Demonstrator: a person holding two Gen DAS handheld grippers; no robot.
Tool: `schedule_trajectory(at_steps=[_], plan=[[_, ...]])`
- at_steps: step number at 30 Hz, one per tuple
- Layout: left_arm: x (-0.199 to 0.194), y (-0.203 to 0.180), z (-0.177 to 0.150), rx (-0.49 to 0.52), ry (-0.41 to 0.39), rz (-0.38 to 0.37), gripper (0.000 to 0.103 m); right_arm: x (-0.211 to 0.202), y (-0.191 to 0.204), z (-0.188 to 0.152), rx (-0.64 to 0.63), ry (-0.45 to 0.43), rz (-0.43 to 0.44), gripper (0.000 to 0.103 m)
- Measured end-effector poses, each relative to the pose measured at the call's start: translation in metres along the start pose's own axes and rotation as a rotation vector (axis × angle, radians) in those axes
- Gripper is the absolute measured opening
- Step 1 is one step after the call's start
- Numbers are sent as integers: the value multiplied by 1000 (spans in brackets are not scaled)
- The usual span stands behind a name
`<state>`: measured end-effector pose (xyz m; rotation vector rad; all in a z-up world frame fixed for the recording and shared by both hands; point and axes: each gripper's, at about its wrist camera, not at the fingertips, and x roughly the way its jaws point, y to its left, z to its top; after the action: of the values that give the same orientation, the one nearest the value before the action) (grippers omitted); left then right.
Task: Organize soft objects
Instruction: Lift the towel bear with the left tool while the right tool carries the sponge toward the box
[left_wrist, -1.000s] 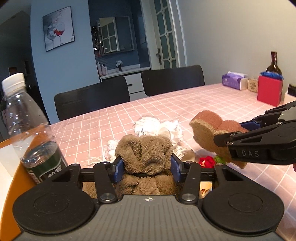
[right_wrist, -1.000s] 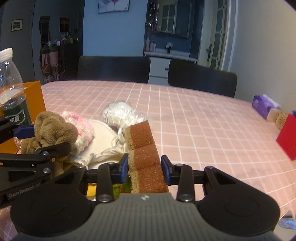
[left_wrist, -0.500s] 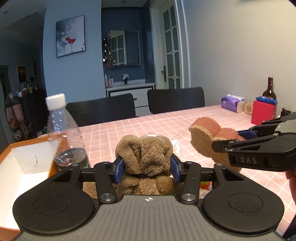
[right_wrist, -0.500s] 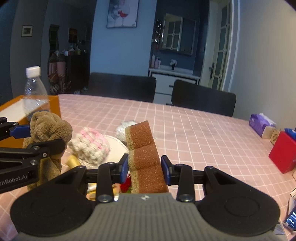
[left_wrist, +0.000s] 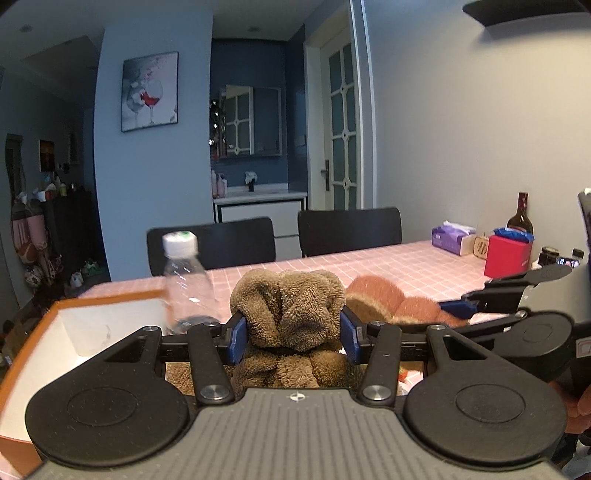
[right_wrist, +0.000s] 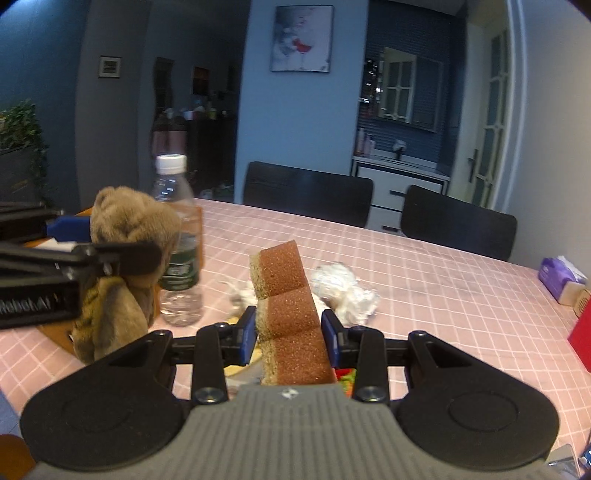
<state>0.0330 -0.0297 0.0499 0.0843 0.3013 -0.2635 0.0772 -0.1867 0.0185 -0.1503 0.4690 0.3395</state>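
My left gripper (left_wrist: 291, 334) is squeezing a fuzzy brown towel (left_wrist: 290, 306) between its blue pads. My right gripper (right_wrist: 290, 330) is clamped on a brown sponge (right_wrist: 286, 291), which sticks out long and straight ahead of the fingers. The orange box (left_wrist: 48, 354) with the white inside sits just ahead and to the left of my left fingers, so I think that hand is nearer and should drop first. A water bottle (left_wrist: 183, 275) stands by the box's near corner.

Pinched brown towel (left_wrist: 291, 306), upright sponge (right_wrist: 291, 314)
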Motion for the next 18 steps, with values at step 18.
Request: schedule_trajectory(at_steps=[18], plan=[[-31,75,18,-17,-47,175,57,-6,86,35,-153,-75,243,30]])
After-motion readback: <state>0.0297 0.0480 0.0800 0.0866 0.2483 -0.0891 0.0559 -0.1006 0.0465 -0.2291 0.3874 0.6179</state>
